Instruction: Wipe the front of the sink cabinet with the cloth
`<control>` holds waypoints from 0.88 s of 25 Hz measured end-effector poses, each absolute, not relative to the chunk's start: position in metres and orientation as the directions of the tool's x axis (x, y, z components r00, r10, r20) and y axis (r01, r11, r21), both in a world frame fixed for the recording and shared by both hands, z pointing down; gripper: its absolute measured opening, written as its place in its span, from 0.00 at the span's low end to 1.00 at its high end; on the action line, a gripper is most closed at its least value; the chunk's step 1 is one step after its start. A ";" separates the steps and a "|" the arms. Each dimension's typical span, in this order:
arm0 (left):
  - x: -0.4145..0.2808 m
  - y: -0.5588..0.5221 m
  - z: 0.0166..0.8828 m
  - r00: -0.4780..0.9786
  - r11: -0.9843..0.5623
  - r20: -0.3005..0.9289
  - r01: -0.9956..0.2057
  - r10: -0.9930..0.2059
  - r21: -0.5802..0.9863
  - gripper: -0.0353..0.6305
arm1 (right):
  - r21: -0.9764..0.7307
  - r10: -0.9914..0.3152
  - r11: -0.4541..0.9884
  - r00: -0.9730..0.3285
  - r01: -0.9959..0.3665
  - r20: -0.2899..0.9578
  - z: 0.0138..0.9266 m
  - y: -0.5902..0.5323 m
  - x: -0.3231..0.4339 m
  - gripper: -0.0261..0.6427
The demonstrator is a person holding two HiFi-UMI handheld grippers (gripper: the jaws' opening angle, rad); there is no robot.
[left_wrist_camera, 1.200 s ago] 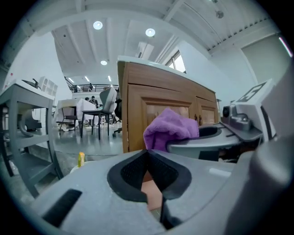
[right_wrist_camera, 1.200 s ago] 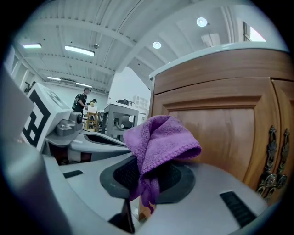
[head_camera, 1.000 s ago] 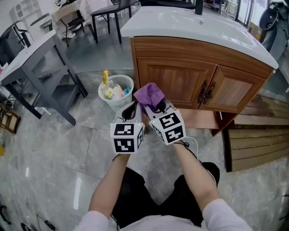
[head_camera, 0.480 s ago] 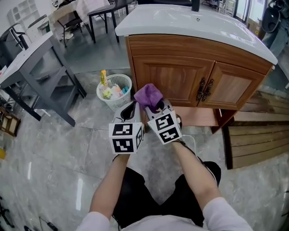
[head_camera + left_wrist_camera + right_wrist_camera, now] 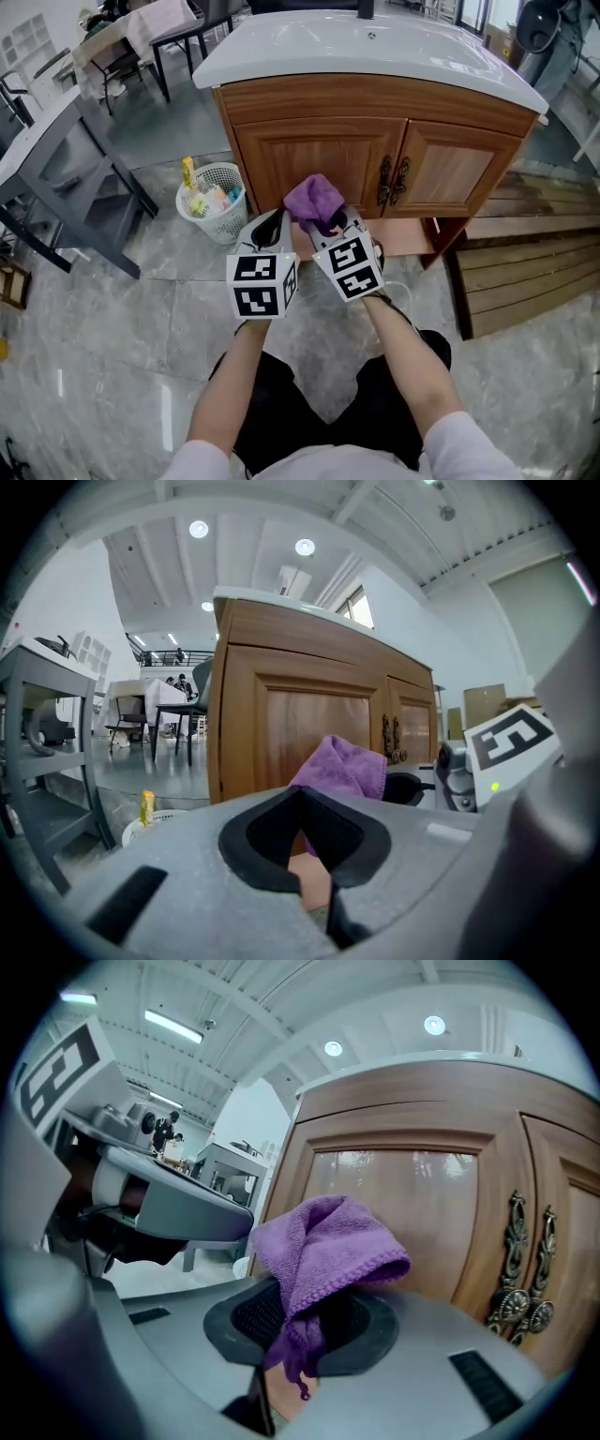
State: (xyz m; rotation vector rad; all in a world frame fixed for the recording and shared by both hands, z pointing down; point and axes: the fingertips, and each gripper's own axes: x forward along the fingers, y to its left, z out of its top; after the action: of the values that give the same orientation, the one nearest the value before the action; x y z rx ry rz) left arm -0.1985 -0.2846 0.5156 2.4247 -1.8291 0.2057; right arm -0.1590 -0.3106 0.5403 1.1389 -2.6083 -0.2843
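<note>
One cloth [image 5: 323, 1241] in right gripper [image 5: 298, 1327]

The cloth [image 5: 314, 200] is purple microfibre, soft and nappy, with a stitched hem. The sink cabinet [image 5: 309, 155] is warm, grained wood under satin varnish; its door handles [image 5: 392, 180] look like dark aged metal, though they show small. The surface [image 5: 375, 52] on top is white, smooth and glossy. The right gripper [image 5: 327, 223] has a matt grey plastic shell and dull black jaws. The floor [image 5: 122, 328] is polished grey stone-look tile, the basket [image 5: 208, 225] white plastic mesh
</note>
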 end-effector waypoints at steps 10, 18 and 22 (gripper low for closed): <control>-0.142 -0.296 0.512 0.363 -0.368 0.164 -0.930 -0.917 -0.005 0.06 | 0.275 -0.804 0.594 -0.574 -0.756 0.157 0.528 -0.314 -0.089 0.15; -0.101 -0.306 0.510 0.424 -0.431 0.161 -0.902 -0.891 -0.007 0.06 | 0.277 -0.831 0.556 -0.535 -0.784 0.153 0.525 -0.314 -0.046 0.15; -0.075 -0.308 0.509 0.462 -0.469 0.161 -0.883 -0.872 -0.010 0.06 | 0.264 -0.842 0.540 -0.519 -0.800 0.149 0.525 -0.312 -0.023 0.15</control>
State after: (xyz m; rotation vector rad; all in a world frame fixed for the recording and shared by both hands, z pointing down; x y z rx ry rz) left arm -0.0746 -0.3082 0.5087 2.6212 -1.5763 0.2204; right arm -0.0229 -0.3119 0.5250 1.3740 -2.5213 -0.2359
